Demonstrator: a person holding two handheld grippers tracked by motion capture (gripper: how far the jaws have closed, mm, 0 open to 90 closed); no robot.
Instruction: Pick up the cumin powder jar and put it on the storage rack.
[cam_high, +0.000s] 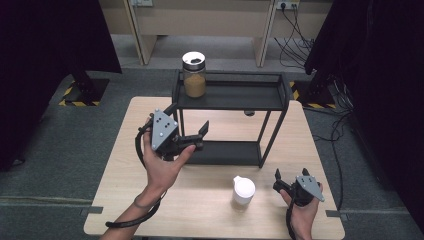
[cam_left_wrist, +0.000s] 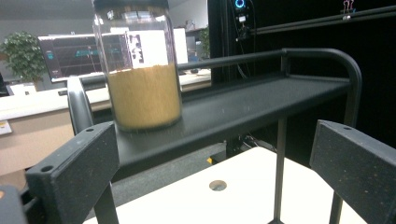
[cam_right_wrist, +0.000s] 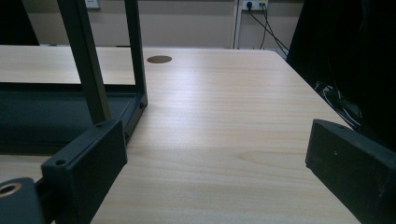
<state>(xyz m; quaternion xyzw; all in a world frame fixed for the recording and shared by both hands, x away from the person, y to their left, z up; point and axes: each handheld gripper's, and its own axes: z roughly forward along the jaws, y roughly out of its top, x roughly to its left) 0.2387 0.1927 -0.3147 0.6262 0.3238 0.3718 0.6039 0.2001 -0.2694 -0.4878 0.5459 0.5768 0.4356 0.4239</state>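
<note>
While both jaws stand apart, left gripper (cam_high: 192, 134) faces, at 12 o'clock, glass jar of tan powder (cam_high: 194, 75) (shelf-top); right gripper (cam_high: 286, 182) idle, empty. Next: advance, clamp.

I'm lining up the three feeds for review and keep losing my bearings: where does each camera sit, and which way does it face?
High view: above the person's side, looking forward and down on the table; shows both forearms, left gripper, right gripper, white cup.
Left gripper view: rides the left gripper, facing the jar on the rack's top shelf; both jaws stand apart.
Right gripper view: low over the table, facing the rack's bottom shelf; jaws apart.
Shared: high and left gripper views both show the jar.
</note>
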